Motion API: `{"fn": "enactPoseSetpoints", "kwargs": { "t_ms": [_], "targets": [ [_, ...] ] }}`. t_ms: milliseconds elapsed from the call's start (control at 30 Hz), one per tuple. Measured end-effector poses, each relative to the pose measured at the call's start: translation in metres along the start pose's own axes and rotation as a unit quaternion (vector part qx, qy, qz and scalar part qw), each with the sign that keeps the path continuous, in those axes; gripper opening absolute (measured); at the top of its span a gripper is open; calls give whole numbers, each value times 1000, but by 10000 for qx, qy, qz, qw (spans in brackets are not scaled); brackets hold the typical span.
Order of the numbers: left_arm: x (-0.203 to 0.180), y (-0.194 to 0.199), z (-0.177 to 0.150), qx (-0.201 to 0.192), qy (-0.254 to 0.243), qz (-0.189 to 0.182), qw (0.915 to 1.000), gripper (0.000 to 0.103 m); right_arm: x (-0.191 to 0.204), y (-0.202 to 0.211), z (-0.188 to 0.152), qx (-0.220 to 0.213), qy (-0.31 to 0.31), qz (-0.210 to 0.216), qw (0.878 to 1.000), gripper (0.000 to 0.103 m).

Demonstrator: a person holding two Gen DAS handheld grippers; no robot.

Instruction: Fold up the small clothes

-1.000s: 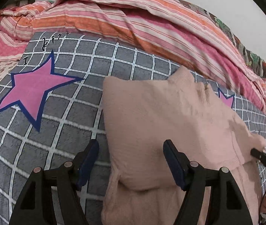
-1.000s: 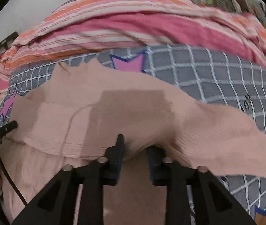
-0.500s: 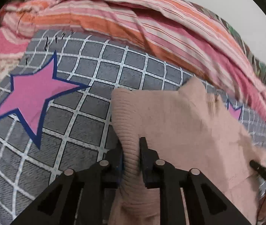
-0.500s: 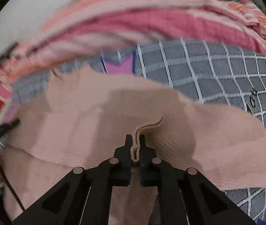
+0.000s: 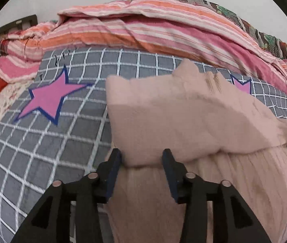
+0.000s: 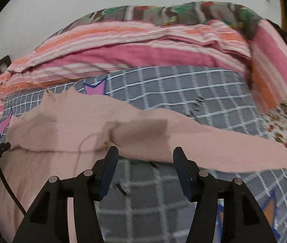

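A pale pink knitted garment (image 5: 183, 117) lies on the grey checked bedspread (image 5: 62, 141), its upper part folded down over its ribbed lower part (image 5: 234, 182). My left gripper (image 5: 141, 162) is open, its jaws standing either side of the fold's near left corner. In the right wrist view the same garment (image 6: 82, 125) lies left and centre, with one sleeve (image 6: 224, 147) stretched out to the right. My right gripper (image 6: 145, 160) is open just in front of the sleeve's near edge, holding nothing.
A heap of pink and orange striped bedding (image 5: 153, 32) runs along the far side of the bed, against a white wall. Pink stars (image 5: 50, 97) mark the bedspread. A floral sheet (image 6: 281, 129) shows at the right. A black cable (image 6: 1, 174) hangs at the left.
Both grippers were shut on pinched folds of the garment half a second ago; both have opened and let it go. The cloth now lies flatter, and the right gripper has drawn back.
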State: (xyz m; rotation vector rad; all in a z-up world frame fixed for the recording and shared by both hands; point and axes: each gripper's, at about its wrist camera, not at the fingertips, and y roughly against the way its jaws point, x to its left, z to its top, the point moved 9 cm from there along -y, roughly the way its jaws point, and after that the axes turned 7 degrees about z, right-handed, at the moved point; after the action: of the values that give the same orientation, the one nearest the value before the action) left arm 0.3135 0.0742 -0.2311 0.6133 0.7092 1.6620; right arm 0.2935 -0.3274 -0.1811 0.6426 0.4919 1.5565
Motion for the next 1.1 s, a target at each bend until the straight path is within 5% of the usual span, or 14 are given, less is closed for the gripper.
{"fn": "enactPoseSetpoints", "kwargs": {
  "t_ms": [233, 700, 933, 1100],
  "targets": [
    [-5, 0, -9, -71, -169, 187, 9997, 47, -60, 32, -19, -98, -342, -188, 9992, 56],
    [-5, -2, -9, -92, -323, 468, 9983, 51, -171, 10, -51, 286, -1149, -470, 9918, 56],
    [-6, -3, -8, -88, -314, 450, 9985, 52, -200, 4, -47, 115, -1748, 22, 9845, 65],
    [-5, -4, -9, -80, -281, 416, 9987, 52, -220, -2, -41, 4, -2278, 275, 9733, 60]
  ]
}}
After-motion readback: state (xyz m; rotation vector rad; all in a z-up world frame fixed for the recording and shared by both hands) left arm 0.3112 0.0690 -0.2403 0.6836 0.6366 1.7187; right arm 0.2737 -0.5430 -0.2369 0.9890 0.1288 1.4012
